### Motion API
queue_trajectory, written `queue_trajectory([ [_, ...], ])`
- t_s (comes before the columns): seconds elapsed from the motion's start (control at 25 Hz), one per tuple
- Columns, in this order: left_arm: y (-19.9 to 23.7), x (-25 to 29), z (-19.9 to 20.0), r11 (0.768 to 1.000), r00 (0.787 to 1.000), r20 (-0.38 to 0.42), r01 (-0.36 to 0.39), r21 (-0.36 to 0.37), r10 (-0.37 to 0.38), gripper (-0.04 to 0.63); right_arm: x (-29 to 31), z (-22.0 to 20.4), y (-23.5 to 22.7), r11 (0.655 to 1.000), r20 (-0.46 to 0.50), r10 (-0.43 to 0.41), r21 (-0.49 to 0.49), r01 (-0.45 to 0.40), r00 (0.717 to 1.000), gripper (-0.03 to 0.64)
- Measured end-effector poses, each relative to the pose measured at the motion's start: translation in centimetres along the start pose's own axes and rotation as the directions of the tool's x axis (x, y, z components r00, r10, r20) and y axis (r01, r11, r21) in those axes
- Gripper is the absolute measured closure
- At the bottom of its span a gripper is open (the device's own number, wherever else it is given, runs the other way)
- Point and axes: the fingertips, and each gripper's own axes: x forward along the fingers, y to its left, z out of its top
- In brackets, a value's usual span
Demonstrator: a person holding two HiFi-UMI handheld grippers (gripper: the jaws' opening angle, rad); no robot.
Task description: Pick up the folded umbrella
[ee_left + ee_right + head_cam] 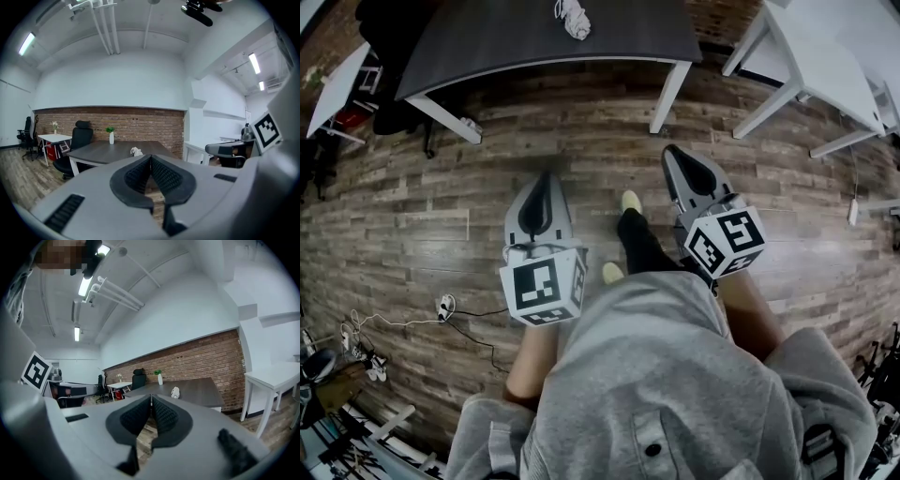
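The folded umbrella is a small whitish bundle lying on a dark grey table ahead of me. It also shows in the left gripper view as the umbrella and in the right gripper view as the umbrella, still some way off. My left gripper and right gripper are held side by side over the wooden floor, short of the table. Both are shut with nothing between the pads, as the left gripper and right gripper show in their own views.
A white table stands at the right and another white table at the far left. A black office chair and a vase with a plant are at the dark table. Cables lie on the floor at left.
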Motion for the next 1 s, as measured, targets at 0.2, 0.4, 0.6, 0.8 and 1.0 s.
queue_trajectory([
  [0.2,0.2,2.5,0.5,1.000,1.000,-0.006,0.006,0.011,-0.006,0.581,2.1,0.6,-1.6,1.000,0.005,-0.002,0.002,0.002,1.000,0.592],
  [0.4,0.3,6.3,0.8,1.000,1.000,-0.024,0.010,0.012,-0.010,0.581,4.7,1.0,-4.1,1.000,-0.010,-0.005,-0.002,0.005,1.000,0.592],
  [0.6,1.3,10.1,1.0,1.000,0.999,-0.050,-0.002,0.010,0.002,0.581,8.1,1.0,-6.2,1.000,-0.033,0.002,0.014,-0.001,0.999,0.592],
  [0.8,2.3,14.4,1.5,1.000,0.997,-0.068,-0.024,0.011,0.025,0.581,11.7,1.1,-8.7,0.999,-0.056,0.022,0.028,-0.020,0.998,0.592],
  [1.0,3.1,17.5,2.5,0.999,0.996,-0.075,-0.048,0.013,0.049,0.581,14.9,2.1,-10.7,0.998,-0.058,0.042,0.042,-0.039,0.997,0.592],
])
